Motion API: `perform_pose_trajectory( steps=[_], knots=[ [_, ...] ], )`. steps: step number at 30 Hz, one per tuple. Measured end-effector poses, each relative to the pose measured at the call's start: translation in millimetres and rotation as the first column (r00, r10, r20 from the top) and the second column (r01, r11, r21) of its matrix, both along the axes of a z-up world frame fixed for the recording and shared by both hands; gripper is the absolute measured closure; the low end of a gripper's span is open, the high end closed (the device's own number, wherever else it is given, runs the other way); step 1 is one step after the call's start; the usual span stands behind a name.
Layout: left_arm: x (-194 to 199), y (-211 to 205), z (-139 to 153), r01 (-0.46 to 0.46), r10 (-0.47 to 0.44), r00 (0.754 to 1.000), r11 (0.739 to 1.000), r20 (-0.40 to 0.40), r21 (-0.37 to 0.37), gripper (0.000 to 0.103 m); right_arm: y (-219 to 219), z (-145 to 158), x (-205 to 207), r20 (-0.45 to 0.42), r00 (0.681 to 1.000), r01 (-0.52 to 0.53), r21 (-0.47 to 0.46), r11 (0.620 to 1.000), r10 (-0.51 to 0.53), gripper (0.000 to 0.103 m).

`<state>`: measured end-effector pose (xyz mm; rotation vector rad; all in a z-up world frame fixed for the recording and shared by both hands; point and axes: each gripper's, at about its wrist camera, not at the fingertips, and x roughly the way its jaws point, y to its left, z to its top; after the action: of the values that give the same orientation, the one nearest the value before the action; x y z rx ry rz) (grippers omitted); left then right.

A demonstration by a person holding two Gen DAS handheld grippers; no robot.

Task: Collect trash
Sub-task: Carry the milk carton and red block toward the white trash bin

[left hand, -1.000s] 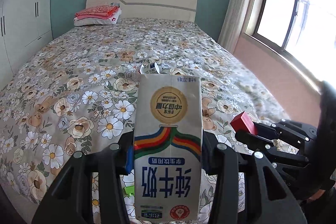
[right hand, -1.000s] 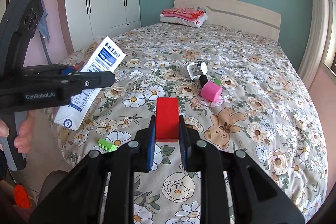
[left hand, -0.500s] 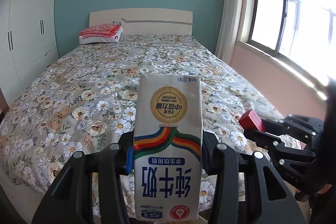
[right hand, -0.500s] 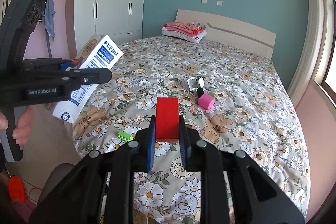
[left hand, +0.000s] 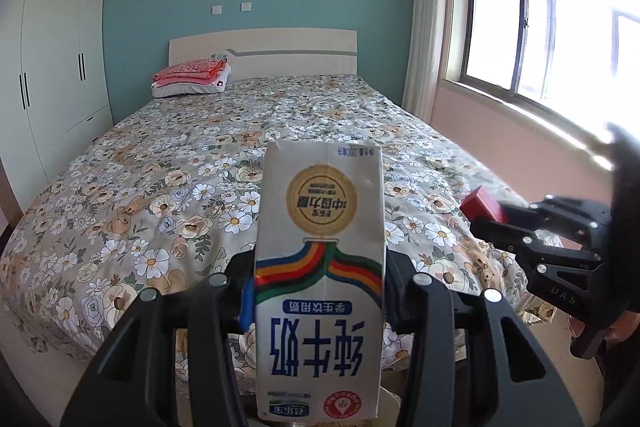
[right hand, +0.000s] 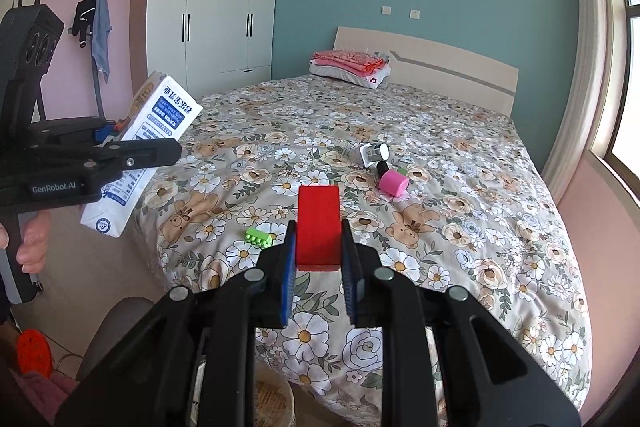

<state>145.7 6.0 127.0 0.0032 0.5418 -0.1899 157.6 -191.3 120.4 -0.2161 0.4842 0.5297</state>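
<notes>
My left gripper [left hand: 320,291] is shut on a white milk carton [left hand: 320,267], held upside down off the foot of the bed; the carton also shows in the right wrist view [right hand: 140,155]. My right gripper [right hand: 318,251] is shut on a red block [right hand: 319,227], which also shows in the left wrist view [left hand: 482,205]. On the floral bedspread [right hand: 440,207] lie a green brick [right hand: 259,237], a pink cylinder [right hand: 393,182], a small black item [right hand: 381,167] and a white crumpled container [right hand: 372,153].
A round bin rim [right hand: 276,399] shows below the right gripper at the bed's foot. A white wardrobe [right hand: 212,11] stands at the left wall. Folded pink bedding [right hand: 352,63] lies by the headboard. A window [left hand: 560,27] is on the right.
Both grippers have pulled back and up from the bed, with the carton and the red block still held. The bed now looks farther away and its foot edge shows.
</notes>
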Motion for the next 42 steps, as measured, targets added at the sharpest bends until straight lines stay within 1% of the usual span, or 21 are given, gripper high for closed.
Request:
perform_pose_trajectory(
  steps=[2, 5, 10, 15, 19, 26, 30, 34, 38, 40, 42],
  knots=[
    [-7, 3, -6, -0.003, 0.003, 1.000, 1.000, -0.003, -0.008, 0.054, -2, -4, -8, -0.006, 1.000, 0.000, 0.009, 1.000, 0.000, 0.082],
    [-17, 5, -18, -0.006, 0.006, 1.000, 1.000, 0.000, 0.002, 0.054, -4, -11, -21, -0.017, 1.000, 0.004, 0.022, 1.000, -0.004, 0.082],
    [-34, 6, -42, 0.010, -0.010, 1.000, 1.000, -0.028, 0.007, 0.054, -7, -26, -39, -0.036, 0.999, 0.001, 0.024, 1.000, 0.000, 0.082],
    [-50, 7, -67, -0.019, 0.019, 1.000, 0.998, -0.014, 0.062, 0.054, -10, -43, -57, -0.045, 0.999, 0.003, 0.039, 0.999, -0.002, 0.082],
    [-55, 8, -89, -0.010, 0.013, 0.998, 0.998, -0.054, 0.055, 0.054, -8, -61, -67, -0.076, 0.997, -0.005, 0.058, 0.998, 0.009, 0.082],
    [-63, 10, -136, 0.029, -0.019, 0.987, 0.998, -0.161, 0.060, 0.054, 3, -101, -76, -0.164, 0.986, -0.027, 0.069, 0.997, 0.038, 0.082],
    [-68, 17, -163, 0.052, -0.042, 0.968, 0.998, -0.247, 0.034, 0.054, 7, -126, -77, -0.229, 0.972, -0.035, 0.074, 0.997, 0.051, 0.082],
    [-68, 22, -189, 0.053, -0.038, 0.949, 0.998, -0.314, 0.039, 0.054, 12, -153, -78, -0.282, 0.958, -0.032, 0.050, 0.998, 0.045, 0.082],
    [-63, 24, -217, 0.060, -0.049, 0.914, 0.998, -0.402, 0.014, 0.054, 15, -183, -71, -0.373, 0.925, -0.047, 0.058, 0.997, 0.065, 0.082],
    [-62, 22, -231, 0.062, -0.045, 0.902, 0.998, -0.430, 0.027, 0.054, 16, -198, -65, -0.411, 0.910, -0.046, 0.050, 0.998, 0.063, 0.082],
    [-58, 20, -245, 0.070, -0.048, 0.884, 0.997, -0.464, 0.030, 0.054, 18, -213, -59, -0.445, 0.893, -0.050, 0.048, 0.998, 0.066, 0.082]
  ],
)
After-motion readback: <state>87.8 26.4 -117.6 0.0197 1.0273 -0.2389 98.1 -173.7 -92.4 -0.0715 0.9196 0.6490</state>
